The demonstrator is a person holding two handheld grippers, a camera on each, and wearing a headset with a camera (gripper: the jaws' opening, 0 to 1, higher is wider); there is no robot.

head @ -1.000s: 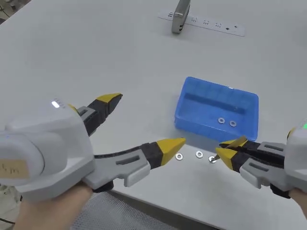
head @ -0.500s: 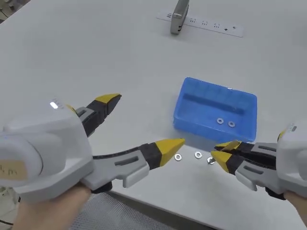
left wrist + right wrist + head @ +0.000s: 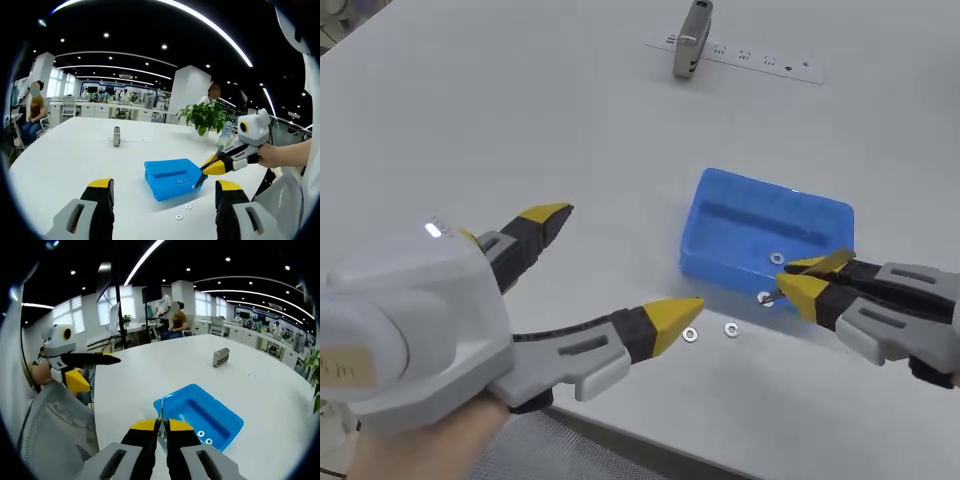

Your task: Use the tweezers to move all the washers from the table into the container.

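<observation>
While the left tongs (image 3: 610, 262) hang spread wide over the near left of the counter (image 3: 520, 110), two washers (image 3: 690, 335) lie on it just right of their near tip. Farther right, the blue container (image 3: 715, 262) holds two more washers (image 3: 201, 433). The right tongs (image 3: 802, 278) pinch the tweezers (image 3: 161, 420), whose tip carries one washer (image 3: 765, 298) at the container's near wall.

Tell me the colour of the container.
Solid bright blue; the container shows best in the head view.
</observation>
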